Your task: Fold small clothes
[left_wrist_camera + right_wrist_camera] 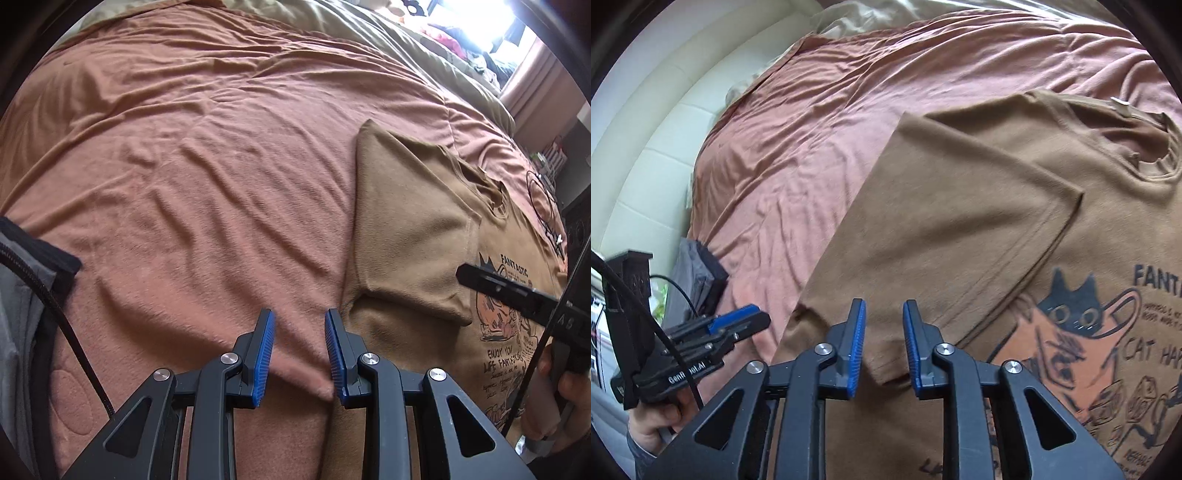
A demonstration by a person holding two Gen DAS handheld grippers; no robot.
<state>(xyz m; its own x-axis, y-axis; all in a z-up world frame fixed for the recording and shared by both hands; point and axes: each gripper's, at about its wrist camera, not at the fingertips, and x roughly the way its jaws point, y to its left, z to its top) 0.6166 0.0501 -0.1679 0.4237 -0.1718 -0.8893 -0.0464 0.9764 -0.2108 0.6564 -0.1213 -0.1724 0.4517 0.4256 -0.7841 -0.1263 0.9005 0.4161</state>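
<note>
A brown T-shirt point(960, 221) with a cat print lies flat on the bed, one sleeve folded in over its body. In the left wrist view the T-shirt point(406, 240) fills the right side. My right gripper point(884, 347) hovers over the folded sleeve's lower edge, open by a narrow gap, and its pads grip no cloth. My left gripper point(299, 350) is open with nothing between its blue pads, above the bare sheet just left of the shirt's edge. It also shows from the side as the left gripper point(761, 319), held by a hand point(653, 417). A black finger point(498, 291) of the right gripper crosses the print.
A rumpled pink-brown sheet point(203, 166) covers the bed, with a beige duvet point(369, 33) beyond it. A grey and black garment point(698, 280) lies at the bed's edge by the padded white headboard point(646, 166). A thin black cable point(543, 199) rests past the shirt's collar.
</note>
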